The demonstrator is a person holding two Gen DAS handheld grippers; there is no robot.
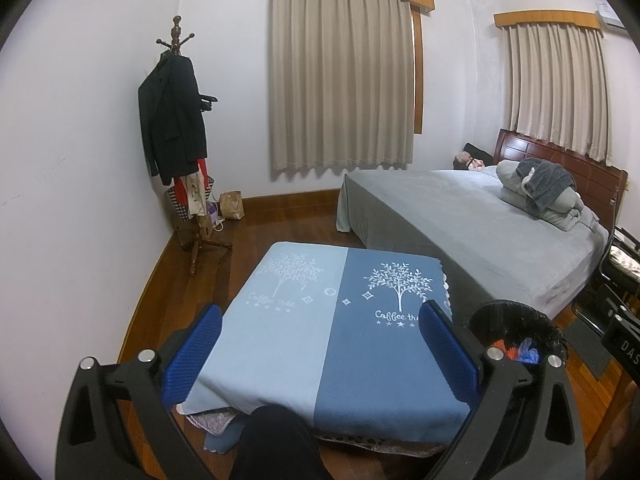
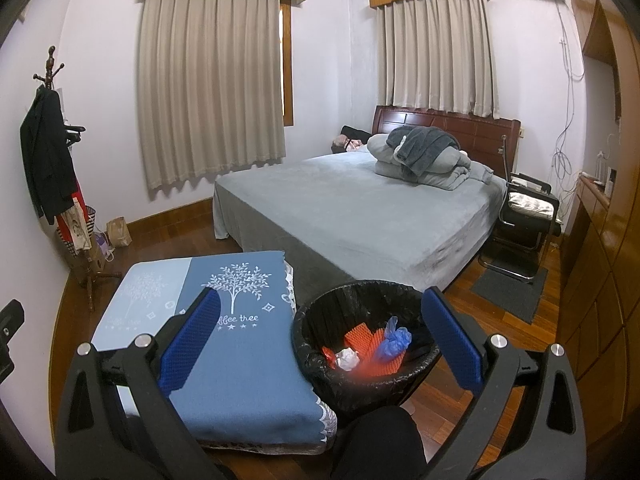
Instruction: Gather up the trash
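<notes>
A black-lined trash bin (image 2: 320,312) stands on the wood floor right of a low table covered by a two-tone blue cloth (image 2: 240,364). Inside it lie orange foam netting (image 2: 372,342), a blue plastic bag (image 2: 394,340) and white crumpled paper (image 2: 347,358). My right gripper (image 2: 320,336) is open and empty, held above the bin and the table's edge. My left gripper (image 1: 320,340) is open and empty above the table cloth (image 1: 320,340); the bin (image 1: 496,316) shows at its right with the trash partly visible.
A grey bed (image 2: 360,216) with folded bedding stands behind the bin. A coat rack (image 1: 176,120) with a dark jacket is at the left wall, a paper bag (image 1: 232,206) beside it. A black chair (image 2: 524,220) and wooden wardrobe (image 2: 600,240) are on the right.
</notes>
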